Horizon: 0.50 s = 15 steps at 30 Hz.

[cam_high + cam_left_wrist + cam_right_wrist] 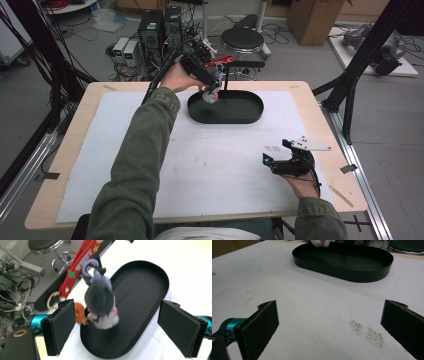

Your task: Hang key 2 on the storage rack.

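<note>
Plush keychain [101,305] over tray [140,290]

Matt black tray [140,290], fuzzy plush toy [100,302], rough white mat [312,315]

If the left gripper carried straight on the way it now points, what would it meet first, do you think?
Probably the grey plush keychain hanging between its open jaws, with the black oval tray beyond; depth is uncertain.
</note>
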### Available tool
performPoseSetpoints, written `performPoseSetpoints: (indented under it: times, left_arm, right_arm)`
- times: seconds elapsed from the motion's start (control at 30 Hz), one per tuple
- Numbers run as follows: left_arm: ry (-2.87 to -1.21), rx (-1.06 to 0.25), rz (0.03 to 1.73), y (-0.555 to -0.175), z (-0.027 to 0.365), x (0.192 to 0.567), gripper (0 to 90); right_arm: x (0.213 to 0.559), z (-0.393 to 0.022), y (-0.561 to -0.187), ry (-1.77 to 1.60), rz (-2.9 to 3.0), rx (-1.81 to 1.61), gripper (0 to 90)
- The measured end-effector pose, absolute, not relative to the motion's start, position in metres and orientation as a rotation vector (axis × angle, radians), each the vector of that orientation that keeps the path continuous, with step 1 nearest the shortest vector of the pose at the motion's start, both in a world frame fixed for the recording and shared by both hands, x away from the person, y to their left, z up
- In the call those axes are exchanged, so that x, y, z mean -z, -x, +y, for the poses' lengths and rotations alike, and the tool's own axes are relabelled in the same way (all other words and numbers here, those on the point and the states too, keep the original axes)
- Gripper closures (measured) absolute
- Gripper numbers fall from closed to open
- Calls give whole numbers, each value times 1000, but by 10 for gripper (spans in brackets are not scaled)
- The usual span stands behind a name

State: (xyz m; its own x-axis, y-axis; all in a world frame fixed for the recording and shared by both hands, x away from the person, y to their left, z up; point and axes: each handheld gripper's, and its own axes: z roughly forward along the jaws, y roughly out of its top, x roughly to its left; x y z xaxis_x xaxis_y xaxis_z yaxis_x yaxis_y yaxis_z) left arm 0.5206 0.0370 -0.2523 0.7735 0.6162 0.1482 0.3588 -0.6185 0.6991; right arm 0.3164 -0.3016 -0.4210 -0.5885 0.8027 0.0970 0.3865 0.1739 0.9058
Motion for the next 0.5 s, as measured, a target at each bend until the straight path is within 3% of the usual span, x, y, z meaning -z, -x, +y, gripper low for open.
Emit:
performPoseSetpoints:
  times: [0.5]
  left_arm:
    - [-2191, -484, 693, -482, 92, 253, 110]
  right_arm:
    - [420, -300, -317, -1113, 2054, -1393, 5]
